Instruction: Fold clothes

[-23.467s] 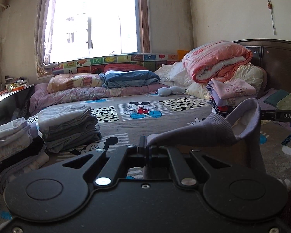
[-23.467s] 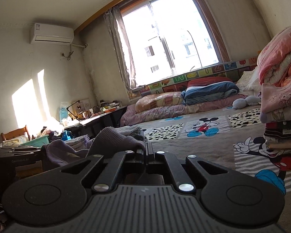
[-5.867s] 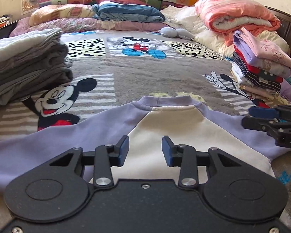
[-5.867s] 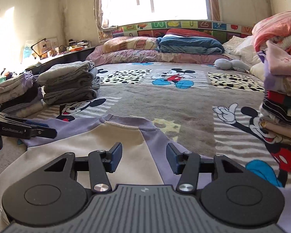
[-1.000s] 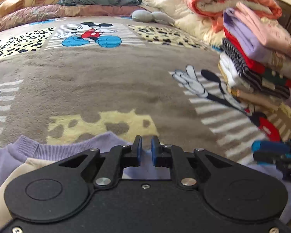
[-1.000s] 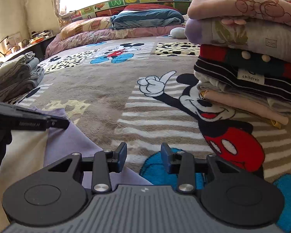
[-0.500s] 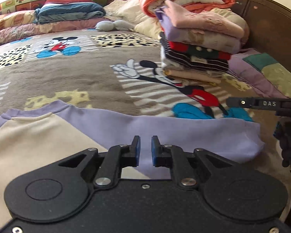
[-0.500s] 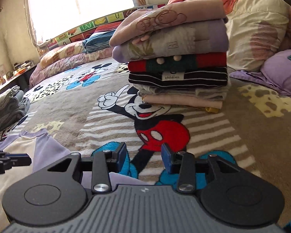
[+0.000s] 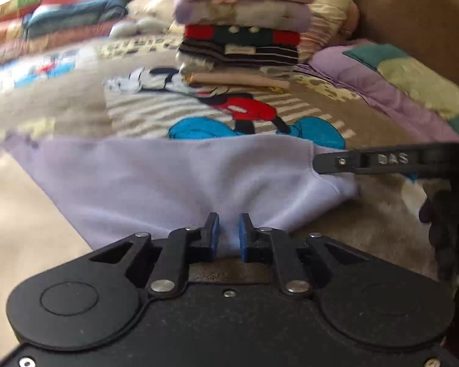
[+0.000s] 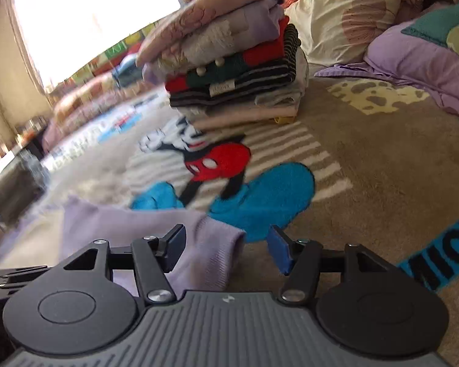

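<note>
In the left wrist view, the cream body of the sweatshirt [image 9: 12,214] fills the 9 o'clock side of the frame, lying flat on the Mickey Mouse blanket [image 9: 76,104]. Its lilac sleeve [image 9: 174,180] stretches from there toward 3 o'clock. The left gripper [image 9: 228,234] sits at 6 o'clock with its blue pads nearly together, the lower edge of the sleeve pinched in the narrow gap between them. At 12 o'clock a stack of folded clothes [image 9: 241,27] rests on the blanket, well apart from the sleeve. At 3 o'clock the right gripper [image 9: 324,163] reaches in, its tip at the sleeve's cuff end.

In the right wrist view, the lilac cuff [image 10: 211,253] lies at 6 o'clock between that gripper's fingers [image 10: 174,247], which stand wide apart, the cuff close to the left finger and clear of the right. The folded stack stands at 12 o'clock.
</note>
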`<state>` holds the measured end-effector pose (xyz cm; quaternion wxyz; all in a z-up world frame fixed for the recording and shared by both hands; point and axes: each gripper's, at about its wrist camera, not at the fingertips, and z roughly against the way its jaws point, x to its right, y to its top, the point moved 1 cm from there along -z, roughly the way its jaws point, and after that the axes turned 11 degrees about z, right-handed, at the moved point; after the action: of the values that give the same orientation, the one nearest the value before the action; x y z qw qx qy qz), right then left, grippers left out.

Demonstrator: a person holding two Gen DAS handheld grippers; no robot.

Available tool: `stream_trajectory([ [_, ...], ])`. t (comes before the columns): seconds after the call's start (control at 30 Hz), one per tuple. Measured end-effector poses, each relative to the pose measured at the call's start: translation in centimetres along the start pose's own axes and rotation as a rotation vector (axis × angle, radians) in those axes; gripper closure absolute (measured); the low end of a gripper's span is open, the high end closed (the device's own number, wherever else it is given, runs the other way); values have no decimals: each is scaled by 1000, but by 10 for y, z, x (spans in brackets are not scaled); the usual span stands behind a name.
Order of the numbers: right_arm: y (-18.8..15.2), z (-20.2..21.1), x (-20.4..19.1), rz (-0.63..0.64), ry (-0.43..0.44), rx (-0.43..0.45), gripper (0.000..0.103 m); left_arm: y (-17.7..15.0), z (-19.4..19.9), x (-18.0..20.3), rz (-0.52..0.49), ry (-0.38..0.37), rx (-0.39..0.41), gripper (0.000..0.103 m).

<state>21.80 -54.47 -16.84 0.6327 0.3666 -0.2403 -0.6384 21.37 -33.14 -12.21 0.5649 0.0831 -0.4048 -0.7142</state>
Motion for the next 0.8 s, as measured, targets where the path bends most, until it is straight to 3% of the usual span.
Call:
stream_trajectory([
  [0.1,-4,-4,0,25,-30,-5,46,-2,11,-2,6,4,45,79],
  [0.37,-6,5,1,6,-65,32,46,-9,41,-9,22,13,166,76],
  [0.43,-3,20,-10,56,-99,87,46,-12,33,-12,35,46,127,68],
  [0.5,1,38,-31,145,-109,159,47,-15,18,-15,48,85,66,67],
  [0.57,-1,43,-55,240,-52,187,52,-14,22,-15,40,66,66,62],
  [0.63,-9,31,-74,336,-17,117,55,-12,35,-16,64,41,72,62],
  [0.73,-21,5,-68,322,-50,-11,55,-16,66,-27,72,16,95,62],
  [0.8,-19,17,-67,322,-107,9,53,-20,89,-37,71,4,113,62],
])
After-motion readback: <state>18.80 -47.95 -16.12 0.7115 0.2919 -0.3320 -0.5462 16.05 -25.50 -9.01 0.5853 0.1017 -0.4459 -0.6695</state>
